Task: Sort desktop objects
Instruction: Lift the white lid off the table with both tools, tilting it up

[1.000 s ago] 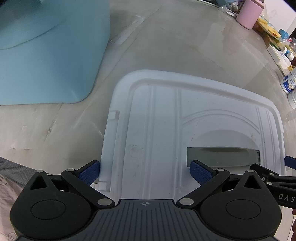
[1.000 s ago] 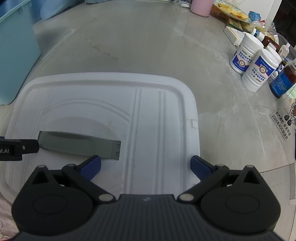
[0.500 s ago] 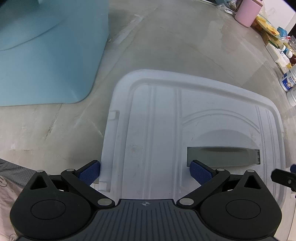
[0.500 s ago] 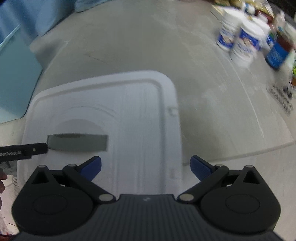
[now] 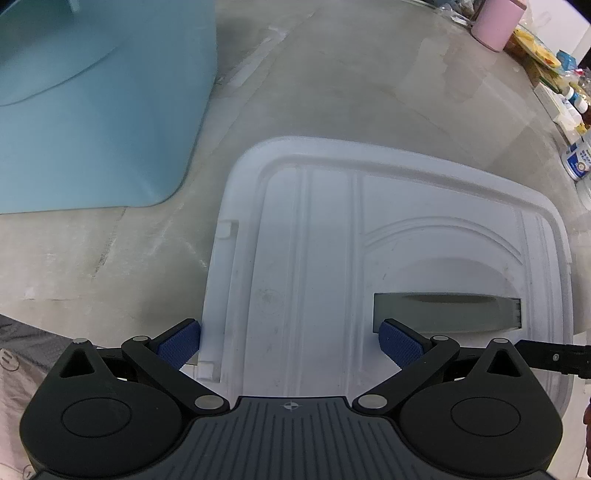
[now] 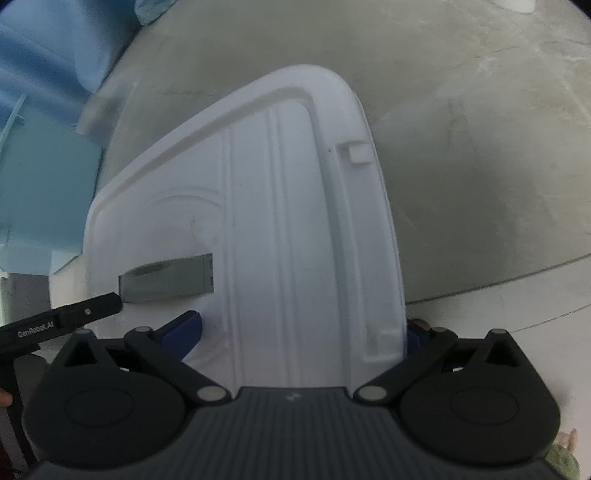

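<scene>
A white plastic lid (image 5: pixel 317 266) with a grey handle slot (image 5: pixel 447 312) lies on the grey table; it also shows in the right wrist view (image 6: pixel 280 236), where it looks tilted. My left gripper (image 5: pixel 290 345) is open, its blue pads straddling the lid's near left corner. My right gripper (image 6: pixel 303 332) is open and straddles the lid's near right edge; its right pad is mostly hidden behind the rim. A black part of the right gripper (image 5: pixel 550 356) shows in the left wrist view, and the left gripper's arm (image 6: pixel 59 321) shows in the right wrist view.
A light blue plastic bin (image 5: pixel 92 107) stands left of the lid; it also shows in the right wrist view (image 6: pixel 44 177). A pink cup (image 5: pixel 498 22), white bottles (image 5: pixel 576 158) and packets line the far right of the table (image 5: pixel 369 92).
The right wrist view has swung left and closed in on the lid, which now looks tilted; the bottles have left that view. The left gripper has hardly moved.
</scene>
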Motion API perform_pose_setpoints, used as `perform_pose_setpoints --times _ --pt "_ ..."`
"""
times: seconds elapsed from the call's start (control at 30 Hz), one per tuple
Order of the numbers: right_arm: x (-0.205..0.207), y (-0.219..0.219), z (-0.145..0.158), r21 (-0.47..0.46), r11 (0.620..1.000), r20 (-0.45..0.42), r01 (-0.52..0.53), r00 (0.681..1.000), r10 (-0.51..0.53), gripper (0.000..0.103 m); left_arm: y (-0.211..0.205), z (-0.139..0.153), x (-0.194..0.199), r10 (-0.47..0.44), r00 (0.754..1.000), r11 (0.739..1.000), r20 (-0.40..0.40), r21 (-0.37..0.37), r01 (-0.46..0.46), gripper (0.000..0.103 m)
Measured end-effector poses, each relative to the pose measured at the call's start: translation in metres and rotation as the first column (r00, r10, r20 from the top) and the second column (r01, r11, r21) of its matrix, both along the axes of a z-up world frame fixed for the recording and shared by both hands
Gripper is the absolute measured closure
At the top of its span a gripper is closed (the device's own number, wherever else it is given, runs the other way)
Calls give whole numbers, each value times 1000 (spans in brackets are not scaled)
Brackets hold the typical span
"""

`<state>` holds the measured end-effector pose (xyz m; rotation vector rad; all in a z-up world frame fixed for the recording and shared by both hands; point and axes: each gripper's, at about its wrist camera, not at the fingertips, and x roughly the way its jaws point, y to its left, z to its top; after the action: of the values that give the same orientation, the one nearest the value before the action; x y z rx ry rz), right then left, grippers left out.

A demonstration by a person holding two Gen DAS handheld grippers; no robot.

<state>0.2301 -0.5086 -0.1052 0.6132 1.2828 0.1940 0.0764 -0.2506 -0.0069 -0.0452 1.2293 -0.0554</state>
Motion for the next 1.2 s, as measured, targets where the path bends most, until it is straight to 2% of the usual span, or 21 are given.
perform_pose_setpoints --times 0.1,0.33,0.6,0.7,0.83,0.97,1.03,1.2 --pt "3 -6 -2 43 999 -15 9 1000 -9 3 1 7 -18 3 1000 1000 3 0 -3 0" --pt "8 -9 -7 64 998 -35 6 999 -3 8 5 21 -61 10 1000 1000 2 -12 -10 0" --pt "17 -6 -8 74 997 -55 -15 998 19 8 40 43 -120 12 996 989 -88 -144 -25 0" --pt "21 -3 -7 72 997 -54 -32 998 36 9 59 42 -143 16 995 974 -100 -224 -39 0" --pt "24 -2 -8 77 995 -58 -70 996 75 9 65 40 -172 -9 995 929 -99 -369 -28 0" --pt "22 -5 -7 71 993 -59 -92 994 97 8 63 36 -191 -38 996 919 -87 -394 1 0" --pt "23 -4 -7 72 993 -62 -94 993 98 8 66 35 -203 -36 995 905 -92 -426 -7 0" --pt "23 -2 -6 62 994 -60 -91 994 94 7 68 40 -236 13 995 892 -96 -449 -55 0"
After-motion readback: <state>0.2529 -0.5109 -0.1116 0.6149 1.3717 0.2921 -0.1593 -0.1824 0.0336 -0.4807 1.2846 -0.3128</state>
